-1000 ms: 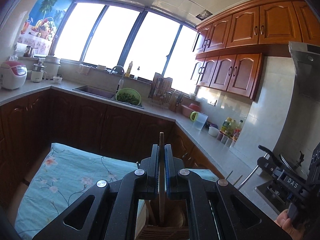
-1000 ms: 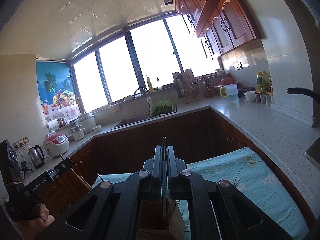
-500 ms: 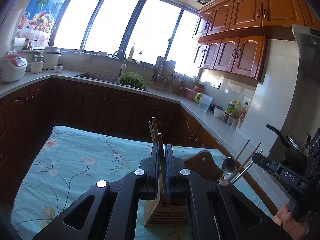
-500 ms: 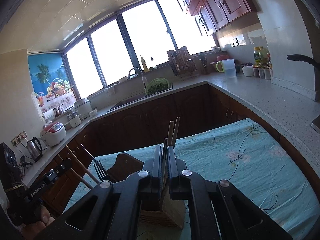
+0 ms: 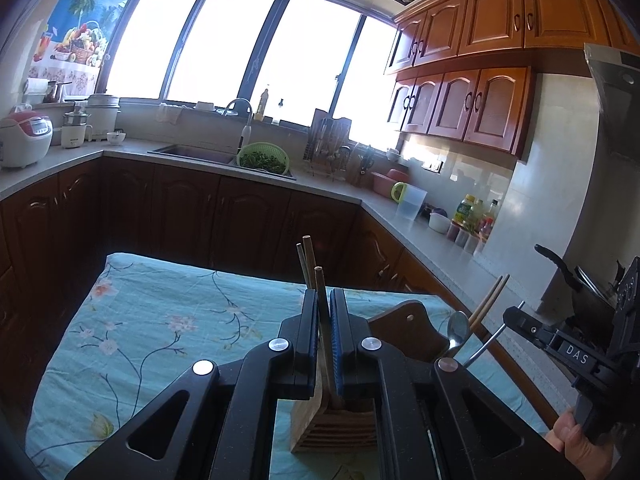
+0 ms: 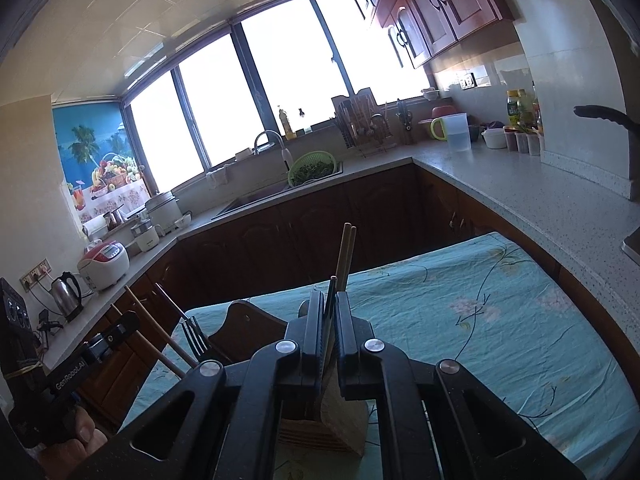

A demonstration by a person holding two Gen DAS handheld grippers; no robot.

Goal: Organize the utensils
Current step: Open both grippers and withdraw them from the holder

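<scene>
Left wrist view: the left gripper (image 5: 325, 312) is seen nearly closed, its jaws clamped on a wooden chopstick (image 5: 319, 280) that stands upright; its lower end reaches into a wooden utensil holder (image 5: 336, 426) just below the gripper
Holder: it is set on a desk covered by a light blue floral cloth (image 5: 160, 320); two more chopsticks (image 5: 305, 260) are seen rising just behind the held one
Beside the holder: a brown wooden board (image 5: 408, 332) is seen to its right; a metal spoon (image 5: 458, 328) and a chopstick pair (image 5: 490, 300) stick up past it
Right wrist view: the right gripper (image 6: 329, 324) is seen nearly closed, its jaws pinched on a thin dark utensil handle (image 6: 331, 292) above the same holder (image 6: 340, 416); two chopsticks (image 6: 345, 256) stand behind it
Left of that view: a fork (image 6: 194, 338) is seen, tines up, beside the board (image 6: 244, 322)
Background: a sink counter holds a green colander (image 5: 262, 157)
</scene>
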